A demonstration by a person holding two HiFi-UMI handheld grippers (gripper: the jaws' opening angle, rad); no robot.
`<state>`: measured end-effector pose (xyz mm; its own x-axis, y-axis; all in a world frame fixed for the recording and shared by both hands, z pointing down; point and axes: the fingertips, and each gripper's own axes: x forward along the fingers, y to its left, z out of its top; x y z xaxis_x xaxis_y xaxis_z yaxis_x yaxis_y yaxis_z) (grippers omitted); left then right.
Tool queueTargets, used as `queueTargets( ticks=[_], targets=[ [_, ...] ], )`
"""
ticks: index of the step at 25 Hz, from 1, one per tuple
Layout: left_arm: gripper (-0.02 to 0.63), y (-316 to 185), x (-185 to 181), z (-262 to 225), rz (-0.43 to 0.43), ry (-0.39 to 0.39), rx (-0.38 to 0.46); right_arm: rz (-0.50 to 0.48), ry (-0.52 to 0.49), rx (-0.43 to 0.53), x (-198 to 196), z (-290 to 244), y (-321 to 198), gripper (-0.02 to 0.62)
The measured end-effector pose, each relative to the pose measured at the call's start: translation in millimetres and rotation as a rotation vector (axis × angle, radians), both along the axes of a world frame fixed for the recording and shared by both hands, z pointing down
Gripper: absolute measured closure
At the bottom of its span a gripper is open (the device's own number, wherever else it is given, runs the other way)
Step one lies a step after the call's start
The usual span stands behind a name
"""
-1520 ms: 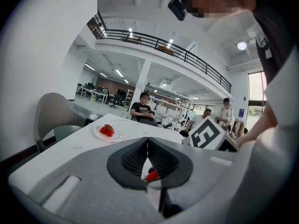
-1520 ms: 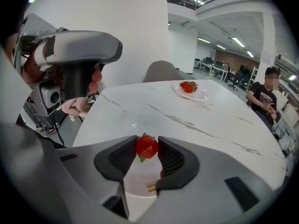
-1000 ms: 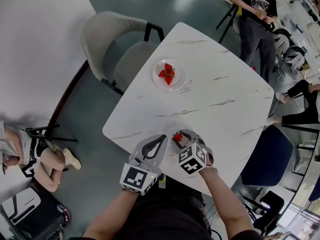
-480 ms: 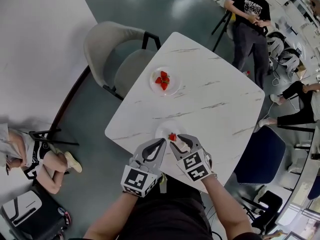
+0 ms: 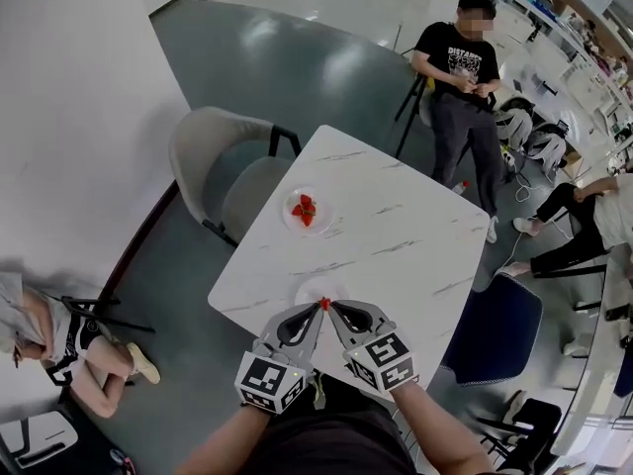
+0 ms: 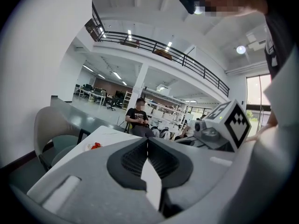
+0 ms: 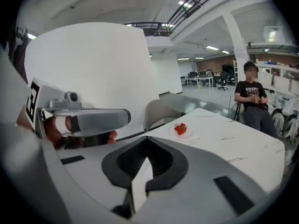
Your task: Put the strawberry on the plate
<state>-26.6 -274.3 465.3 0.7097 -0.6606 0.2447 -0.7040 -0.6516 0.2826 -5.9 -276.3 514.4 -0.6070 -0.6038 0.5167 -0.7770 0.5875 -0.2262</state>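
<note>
A small red strawberry (image 5: 323,304) lies on the near white plate (image 5: 315,287) by the table's front edge, free of both grippers. My left gripper (image 5: 315,313) and right gripper (image 5: 336,310) hover side by side just behind it, tips almost meeting, both shut and empty. In the left gripper view the jaws (image 6: 147,141) are pressed together with nothing between them. The right gripper (image 7: 147,138) looks the same in its own view. A second plate with several strawberries (image 5: 303,209) sits at the table's far left and also appears as a plate of strawberries (image 7: 181,129) in the right gripper view.
The white marble table (image 5: 396,236) stands on a grey floor. A beige chair (image 5: 223,161) is tucked in at its left, a dark blue chair (image 5: 495,330) at its right. A person in black (image 5: 460,77) stands beyond the far corner; others sit at the right.
The right gripper let go of the strawberry on the near plate, drew back and shut. The head view has risen, so the table looks smaller and farther.
</note>
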Motion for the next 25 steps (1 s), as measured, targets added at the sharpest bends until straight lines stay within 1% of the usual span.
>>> queueTargets(
  ticks=[4,8,14,21,25],
  targets=[
    [0.597,3,5,-31,0.002,0.018,0.024,0.030,-0.137,0.037,1,-48,-1,0.592],
    [0.597,7,8,-55,0.007,0.044,0.047,0.054,-0.208,0.099,4,-87,-4,0.592],
    [0.597,4,14,-83,0.016,0.051,0.082,0.065,-0.215,0.176,6,-117,-10,0.594],
    [0.597,-5,10,-99,-0.013,0.055,0.091,0.070,-0.269,0.228,10,-141,-16,0.594],
    [0.597,-6,9,-106,-0.026,0.057,0.099,0.061,-0.286,0.235,9,-149,-16,0.594]
  ],
)
